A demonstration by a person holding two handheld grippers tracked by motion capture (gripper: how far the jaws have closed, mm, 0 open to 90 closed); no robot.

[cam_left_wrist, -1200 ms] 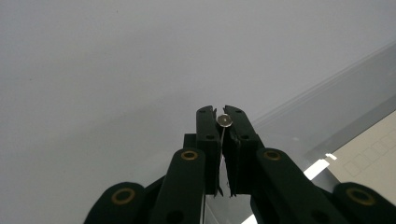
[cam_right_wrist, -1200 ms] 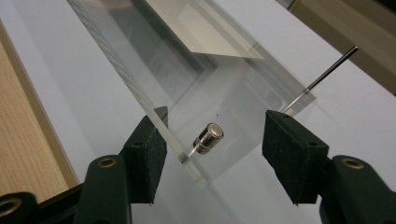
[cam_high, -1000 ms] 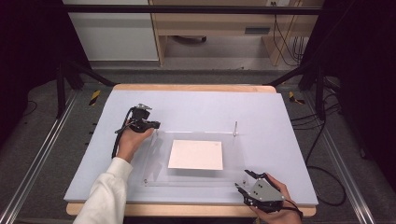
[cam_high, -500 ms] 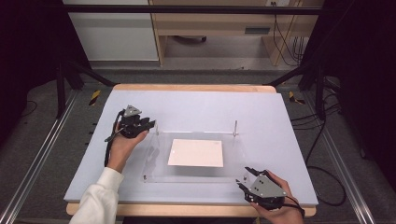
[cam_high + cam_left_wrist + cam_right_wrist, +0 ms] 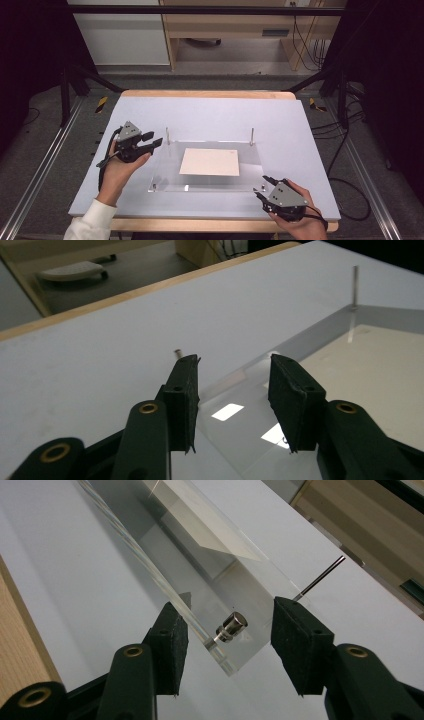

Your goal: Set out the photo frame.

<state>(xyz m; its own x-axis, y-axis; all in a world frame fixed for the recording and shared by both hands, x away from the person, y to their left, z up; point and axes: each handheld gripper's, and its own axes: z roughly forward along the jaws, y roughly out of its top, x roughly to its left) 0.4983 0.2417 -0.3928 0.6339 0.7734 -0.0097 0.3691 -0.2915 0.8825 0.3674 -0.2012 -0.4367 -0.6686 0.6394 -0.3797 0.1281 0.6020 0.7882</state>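
The clear acrylic plate (image 5: 207,165) is lying flat mid-desk (image 5: 210,112), a pale sheet (image 5: 210,162) on it. The left gripper (image 5: 150,141) is hovering by its far-left pin (image 5: 168,136) — jaws just opening, nothing between. The right gripper (image 5: 261,186) is straddling the near-right corner's metal stud (image 5: 232,626) — jaws closing, not touching.

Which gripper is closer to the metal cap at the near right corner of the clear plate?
Right. The right gripper has the metal cap just ahead between its open jaws; the left gripper sits at the clear plate's far-left corner.
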